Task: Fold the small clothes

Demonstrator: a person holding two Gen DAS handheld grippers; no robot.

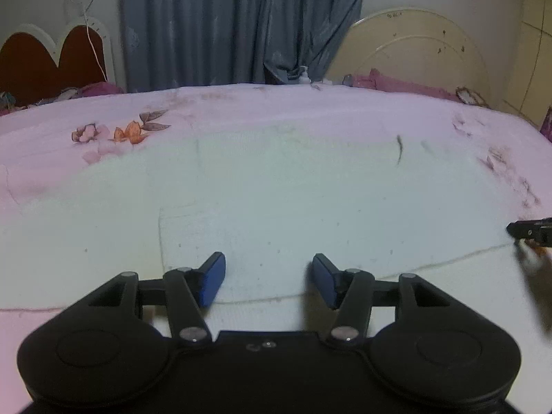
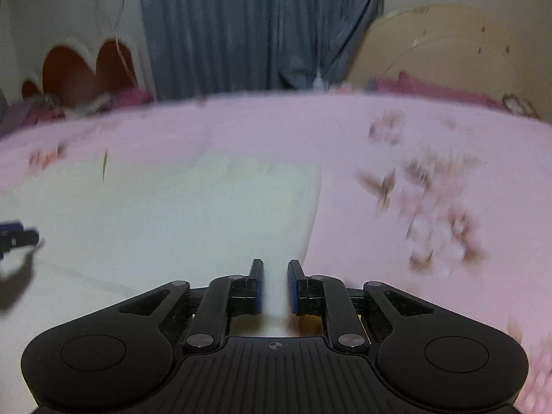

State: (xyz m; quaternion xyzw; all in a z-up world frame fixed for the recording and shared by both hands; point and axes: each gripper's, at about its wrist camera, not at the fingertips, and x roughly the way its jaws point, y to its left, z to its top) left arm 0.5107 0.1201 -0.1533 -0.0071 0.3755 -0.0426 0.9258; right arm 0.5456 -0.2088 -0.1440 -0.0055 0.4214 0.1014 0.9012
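Observation:
A white garment [image 1: 276, 200] lies spread flat on the pink floral bedsheet [image 1: 310, 110]. My left gripper [image 1: 269, 277] is open, its blue pads low over the garment's near part, holding nothing. In the right wrist view the same garment [image 2: 172, 214] fills the left and middle, its right edge running down towards my right gripper [image 2: 275, 284]. The right jaws stand narrowly apart with white cloth showing in the gap; the view is blurred. The right gripper's tip shows at the right edge of the left wrist view [image 1: 531, 231], and the left gripper's tip shows in the right wrist view [image 2: 17, 234].
The pink sheet [image 2: 431, 172] with flower prints spreads to the right and behind. A grey-blue curtain [image 1: 241, 24] hangs behind the bed. A red heart-shaped headboard [image 1: 51, 58] stands at back left, a cream round board [image 1: 424, 51] at back right.

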